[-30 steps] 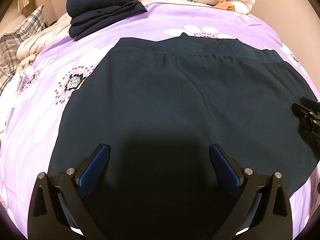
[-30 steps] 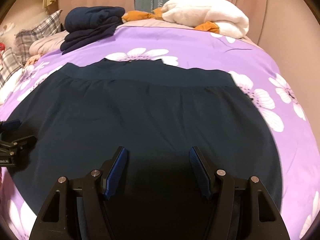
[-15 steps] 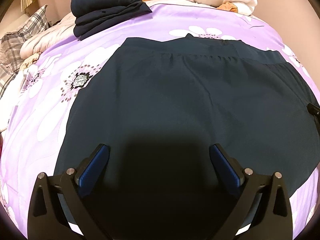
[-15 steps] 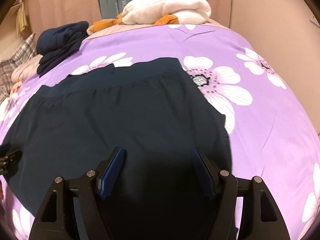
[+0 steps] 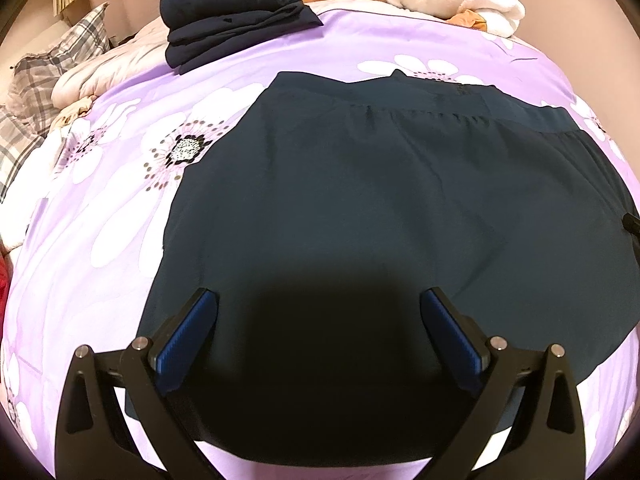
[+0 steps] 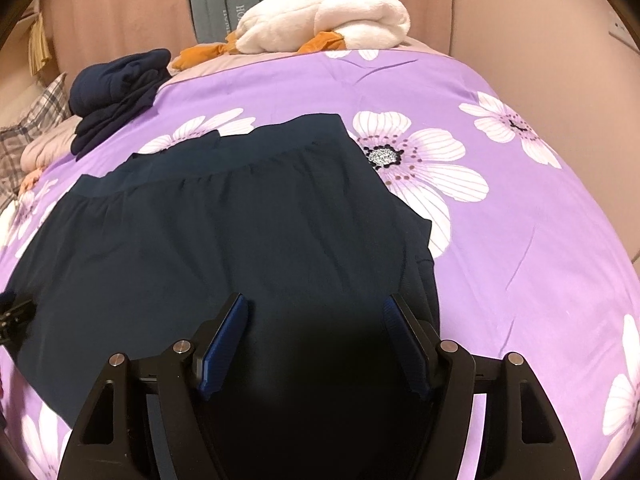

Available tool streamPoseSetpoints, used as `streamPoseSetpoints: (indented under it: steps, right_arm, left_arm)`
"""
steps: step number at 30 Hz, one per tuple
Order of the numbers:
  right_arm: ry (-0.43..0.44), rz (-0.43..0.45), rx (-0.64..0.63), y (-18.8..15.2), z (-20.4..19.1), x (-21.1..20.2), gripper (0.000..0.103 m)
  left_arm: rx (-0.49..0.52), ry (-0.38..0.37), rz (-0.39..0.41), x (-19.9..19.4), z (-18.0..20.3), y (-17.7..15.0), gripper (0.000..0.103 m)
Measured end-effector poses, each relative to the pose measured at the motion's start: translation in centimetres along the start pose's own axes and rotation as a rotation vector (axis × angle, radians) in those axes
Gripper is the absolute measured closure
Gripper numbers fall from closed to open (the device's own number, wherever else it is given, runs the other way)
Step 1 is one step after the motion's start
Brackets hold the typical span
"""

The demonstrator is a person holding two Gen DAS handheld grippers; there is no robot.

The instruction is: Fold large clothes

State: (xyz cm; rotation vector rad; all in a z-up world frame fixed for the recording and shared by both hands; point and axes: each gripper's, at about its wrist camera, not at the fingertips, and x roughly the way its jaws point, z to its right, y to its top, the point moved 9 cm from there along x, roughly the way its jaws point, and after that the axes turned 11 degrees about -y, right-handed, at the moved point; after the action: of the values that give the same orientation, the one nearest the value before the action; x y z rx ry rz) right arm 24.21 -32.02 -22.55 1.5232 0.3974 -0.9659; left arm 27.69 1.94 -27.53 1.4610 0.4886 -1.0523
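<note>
1. A dark teal skirt (image 5: 380, 200) lies spread flat on a purple bedspread with white flowers (image 5: 120, 216), its gathered waistband (image 5: 420, 100) at the far side and its hem at the near edge.
2. The left gripper (image 5: 319, 320) hovers over the near left part of the skirt, its blue-padded fingers (image 5: 188, 332) standing wide apart with only flat cloth showing between them; nothing is gripped.
3. The skirt's left edge runs just outside the left finger, and the hem passes under the gripper's black frame.
4. The right gripper (image 6: 316, 328) hangs over the near right part of the skirt (image 6: 224, 240), its jaws parted with bare fabric between the pads, holding nothing. Its jaws have opened slightly further over the last second.
5. The skirt's right edge, with a small fold, lies just outside the right finger (image 6: 404, 344).
6. A tip of the left gripper shows at the left edge of the right wrist view, over the skirt.
7. Far behind, a pile of folded navy clothes (image 5: 232, 8) sits at the bedspread's far left corner, and a white plush blanket (image 6: 328, 20) lies at the head of the bed.
</note>
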Motion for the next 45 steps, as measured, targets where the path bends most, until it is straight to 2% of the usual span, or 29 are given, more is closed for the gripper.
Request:
streamPoseSetpoints:
  steps: [20,32,34,35,39,45]
  right_arm:
    - [-0.027,-0.012,0.025,-1.1,1.6,-0.5,0.034]
    - [-0.042,-0.036,0.035,-1.8,2.0,-0.5,0.034]
    - [-0.062,-0.042,0.036,-2.0,2.2,-0.4,0.030]
    - [-0.075,-0.055,0.041,-2.2,2.4,-0.2,0.027]
    - [-0.028,-0.095,0.134,-2.9,3.6,0.0,0.027]
    - [-0.022,-0.110,0.189,-3.5,4.8,0.0,0.027]
  left_arm:
    - [-0.013,0.020,-0.005,-0.9,-1.2,-0.8,0.000]
    - [-0.073,0.004,-0.021,-0.9,-1.6,-1.2,0.000]
    - [-0.085,-0.004,-0.023,-0.9,-1.7,-1.3,0.000]
    - [-0.089,-0.007,-0.023,-0.9,-1.7,-1.3,0.000]
    - [-0.094,-0.009,-0.026,-0.9,-1.7,-1.4,0.000]
    - [-0.100,-0.010,-0.024,-1.2,-1.8,-1.7,0.000]
